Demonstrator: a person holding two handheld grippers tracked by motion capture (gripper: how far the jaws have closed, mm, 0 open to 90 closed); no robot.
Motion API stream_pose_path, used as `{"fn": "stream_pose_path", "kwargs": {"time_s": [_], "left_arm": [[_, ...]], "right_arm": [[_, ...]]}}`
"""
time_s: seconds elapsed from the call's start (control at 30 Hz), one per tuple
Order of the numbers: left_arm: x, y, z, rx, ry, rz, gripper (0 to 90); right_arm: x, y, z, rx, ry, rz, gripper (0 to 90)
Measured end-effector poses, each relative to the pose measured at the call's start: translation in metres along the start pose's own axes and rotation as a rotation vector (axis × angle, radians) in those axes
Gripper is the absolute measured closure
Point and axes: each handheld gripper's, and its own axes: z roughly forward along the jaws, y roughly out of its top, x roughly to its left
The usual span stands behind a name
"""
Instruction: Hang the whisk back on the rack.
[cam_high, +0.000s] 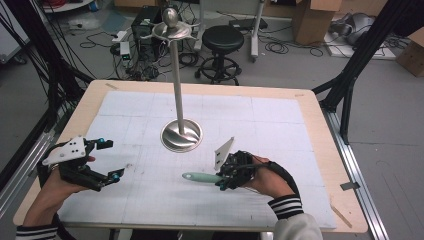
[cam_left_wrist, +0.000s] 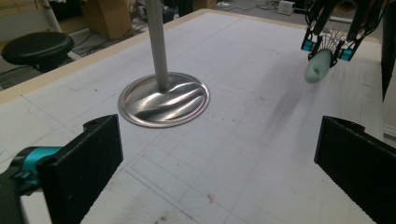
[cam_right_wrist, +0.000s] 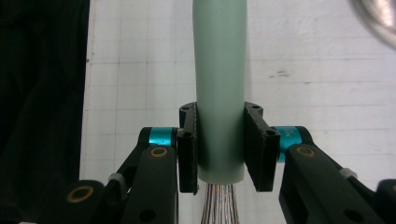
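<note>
High view: we see the right tool (cam_high: 226, 176) clamped on the whisk (cam_high: 202, 177), handle pointing left toward the open, empty left tool (cam_high: 110, 161), stand (cam_high: 181, 135) beyond.

Only the upright metal stand (cam_high: 181, 132) blocks the open white mat (cam_high: 280, 120)

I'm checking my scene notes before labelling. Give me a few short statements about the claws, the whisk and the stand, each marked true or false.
1. The right claw grips the whisk by its pale green handle. True.
2. The left claw holds the stand. False: it is open with nothing between its jaws.
3. The metal stand is upright on the white mat. True.
4. The whisk hangs from the stand's top. False: it is in the right claw, beside the stand's base.
5. A black stool is on the floor beyond the table. True.
</note>
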Motion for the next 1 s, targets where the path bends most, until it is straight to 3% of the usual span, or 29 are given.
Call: {"fn": "stream_pose_path", "kwargs": {"time_s": [0.17,0.37,1.0], "left_arm": [[0.0,0.0,0.0,-0.001,-0.001,0.002,1.7],[0.0,0.0,0.0,0.001,0.0,0.001,1.7],[0.001,-0.003,0.003,0.01,0.002,-0.007,1.7]], "right_arm": [[-0.004,-0.001,-0.018,-0.059,-0.026,-0.003,69.4],[-0.008,-0.006,-0.037,-0.128,-0.039,0.032,69.4],[-0.022,-0.017,-0.094,-0.303,-0.107,0.083,69.4]]}}
